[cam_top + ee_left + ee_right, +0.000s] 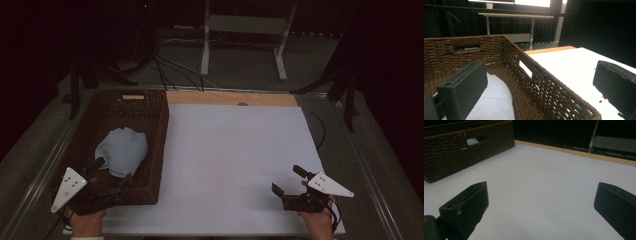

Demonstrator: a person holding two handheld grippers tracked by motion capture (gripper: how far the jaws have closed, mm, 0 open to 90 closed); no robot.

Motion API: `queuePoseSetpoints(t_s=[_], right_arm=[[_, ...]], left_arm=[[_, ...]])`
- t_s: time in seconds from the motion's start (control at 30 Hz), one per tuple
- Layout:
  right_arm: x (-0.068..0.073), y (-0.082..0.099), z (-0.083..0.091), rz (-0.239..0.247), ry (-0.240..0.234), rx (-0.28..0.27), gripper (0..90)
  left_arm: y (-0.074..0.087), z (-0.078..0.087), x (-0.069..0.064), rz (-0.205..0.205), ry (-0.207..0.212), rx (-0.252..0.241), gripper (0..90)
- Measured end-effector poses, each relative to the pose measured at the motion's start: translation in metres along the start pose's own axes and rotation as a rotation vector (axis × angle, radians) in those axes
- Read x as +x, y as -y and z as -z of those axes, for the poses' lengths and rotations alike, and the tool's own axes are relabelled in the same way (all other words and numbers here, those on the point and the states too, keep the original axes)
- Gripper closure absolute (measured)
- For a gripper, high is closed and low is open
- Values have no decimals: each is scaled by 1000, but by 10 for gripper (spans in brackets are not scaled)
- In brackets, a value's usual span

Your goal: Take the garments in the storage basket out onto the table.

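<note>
A dark brown woven basket (160, 125) stands at the left of the white table top (235, 160). A crumpled pale blue cloth (122, 150) lies inside it. My left gripper (113, 171) hovers open over the basket's near right corner, one jaw over the cloth, the other toward the rim. In the left gripper view the cloth (491, 100) lies below the left jaw and the basket wall (544, 87) runs between the jaws. My right gripper (288, 180) stands open above the table's near right part, holding nothing. The basket (461, 150) appears far left in the right gripper view.
A bare wooden strip (230, 98) runs along the table's far edge. A white metal frame (245, 30) and cables lie on the floor beyond. Metal rails (370, 165) border the table on both sides.
</note>
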State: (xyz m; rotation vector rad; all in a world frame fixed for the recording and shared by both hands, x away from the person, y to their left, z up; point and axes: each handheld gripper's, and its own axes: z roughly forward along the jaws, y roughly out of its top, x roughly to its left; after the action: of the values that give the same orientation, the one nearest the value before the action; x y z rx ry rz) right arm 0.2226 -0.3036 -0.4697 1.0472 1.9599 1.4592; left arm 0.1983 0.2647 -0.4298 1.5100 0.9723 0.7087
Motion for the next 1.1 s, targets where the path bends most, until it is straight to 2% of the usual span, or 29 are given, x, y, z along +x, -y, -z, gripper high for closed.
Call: queuePoseSetpoints(t_s=[0.4,0.6,0.7,0.8,1.1], right_arm=[[3,3,-1,21,16,26,0],[4,2,1,16,41,29,0],[3,2,2,10,48,27,0],[4,2,2,8,49,31,0],[4,2,1,13,54,30,0]], left_arm=[[-10,-1,6,-17,-20,61,5],[-16,0,11,-15,-31,63,5],[-20,1,13,3,-17,58,4],[-23,-1,14,-16,-22,76,4],[-30,-7,17,-33,-19,115,4]])
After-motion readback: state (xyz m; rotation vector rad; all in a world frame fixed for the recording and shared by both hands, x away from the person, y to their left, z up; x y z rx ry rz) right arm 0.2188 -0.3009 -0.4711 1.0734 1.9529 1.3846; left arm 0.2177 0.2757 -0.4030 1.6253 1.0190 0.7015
